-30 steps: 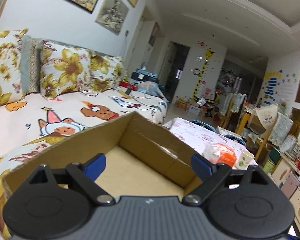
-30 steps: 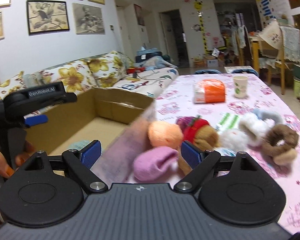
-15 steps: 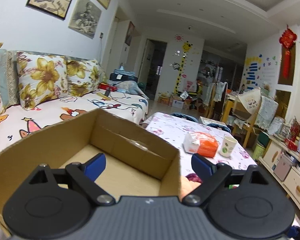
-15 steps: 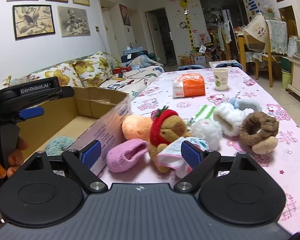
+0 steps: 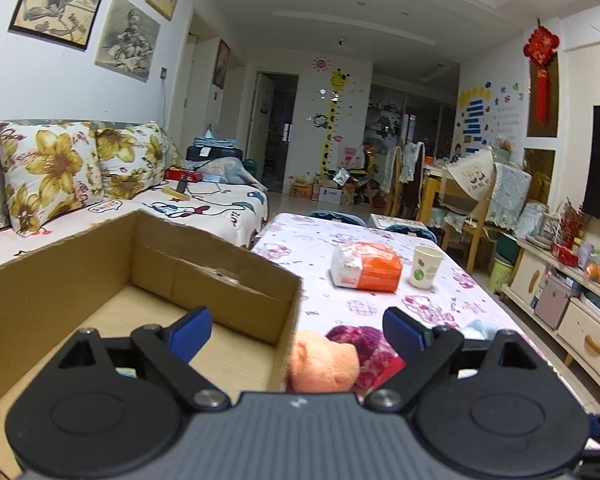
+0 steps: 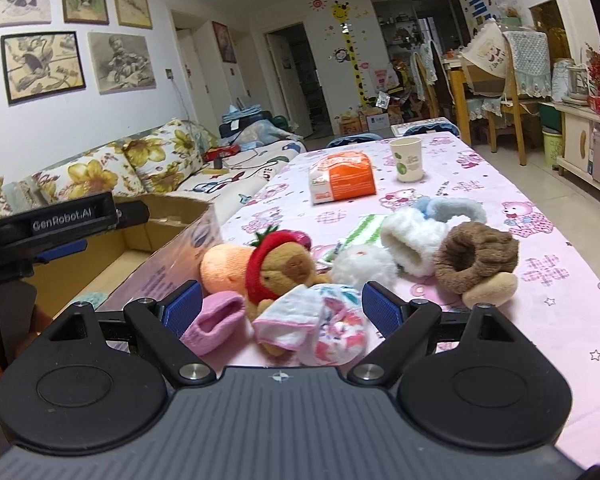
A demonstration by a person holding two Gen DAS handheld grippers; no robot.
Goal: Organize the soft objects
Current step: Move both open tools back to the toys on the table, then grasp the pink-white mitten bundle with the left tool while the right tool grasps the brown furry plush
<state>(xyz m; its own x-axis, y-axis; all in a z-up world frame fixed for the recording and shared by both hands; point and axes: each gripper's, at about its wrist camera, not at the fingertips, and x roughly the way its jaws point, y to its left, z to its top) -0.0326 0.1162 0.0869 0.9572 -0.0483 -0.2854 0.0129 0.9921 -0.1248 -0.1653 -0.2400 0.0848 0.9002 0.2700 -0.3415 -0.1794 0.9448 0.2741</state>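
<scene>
A cardboard box (image 5: 148, 268) stands at the table's left; it also shows in the right wrist view (image 6: 168, 236) with a teal knit item (image 6: 94, 298) inside. My left gripper (image 5: 296, 330) is open and empty, straddling the box's right wall, with an orange soft item (image 5: 324, 364) and a purple one (image 5: 364, 344) just beyond. My right gripper (image 6: 280, 308) is open and empty, low over a pile: a patterned cloth (image 6: 320, 324), a capybara plush with a red hat (image 6: 280, 268), a pink sock (image 6: 216, 324), white fluffy pieces (image 6: 408, 244) and a brown slipper (image 6: 476, 264).
An orange-and-white packet (image 6: 342, 182) and a paper cup (image 6: 407, 159) stand farther back on the pink tablecloth (image 6: 540, 304). A floral sofa (image 5: 80, 184) runs along the left. Chairs and cabinets line the right side of the room.
The left gripper swung right, from over the box to its right wall. The right gripper drew back and right, bringing the whole soft pile into view.
</scene>
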